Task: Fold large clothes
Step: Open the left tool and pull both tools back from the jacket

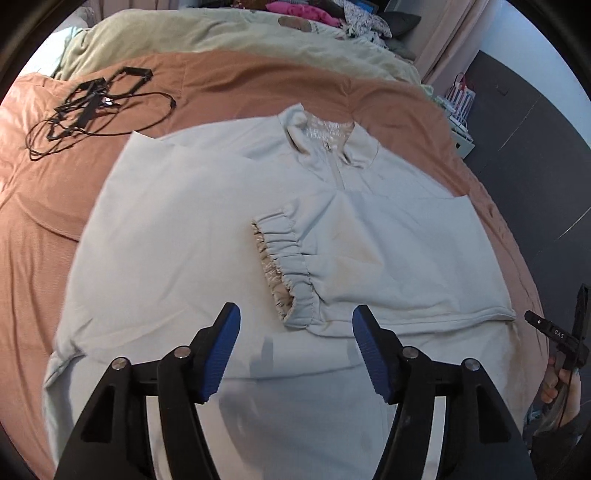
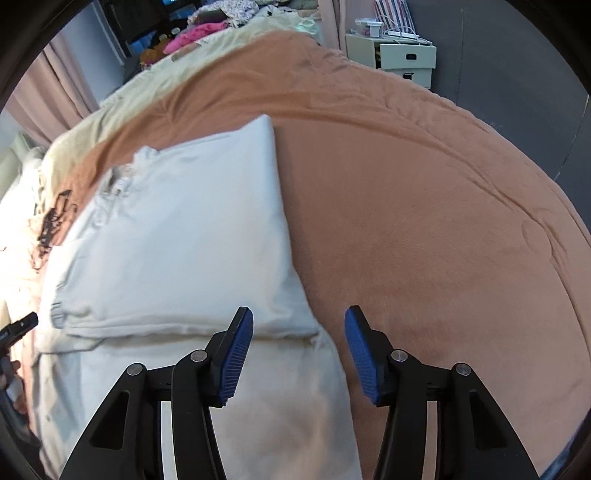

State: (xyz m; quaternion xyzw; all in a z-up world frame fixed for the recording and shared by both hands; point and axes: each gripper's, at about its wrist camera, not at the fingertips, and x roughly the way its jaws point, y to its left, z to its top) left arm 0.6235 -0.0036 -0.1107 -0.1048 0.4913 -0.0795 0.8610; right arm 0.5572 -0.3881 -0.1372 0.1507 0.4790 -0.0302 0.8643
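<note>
Rust-orange bedspread (image 2: 424, 192); pink curtains (image 1: 439, 40); dark floor (image 1: 524, 110); white drawer unit (image 2: 404, 59)

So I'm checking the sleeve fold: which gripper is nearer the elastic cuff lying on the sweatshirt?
Left. The left gripper hovers open just short of the elastic cuff. The right gripper is open over the sweatshirt's right edge, the cuff barely visible far left.

A sweatshirt (image 1: 207, 206) lies flat on the bed (image 1: 44, 177), collar toward the far edge, one sleeve cuff (image 1: 284, 258) folded across its chest. A tangle of cables (image 1: 92, 107) lies on the bed toward its far left corner. A heap of clothes (image 1: 306, 11) lies beyond the far edge, and a storage box (image 2: 406, 59) stands off the far right corner.
</note>
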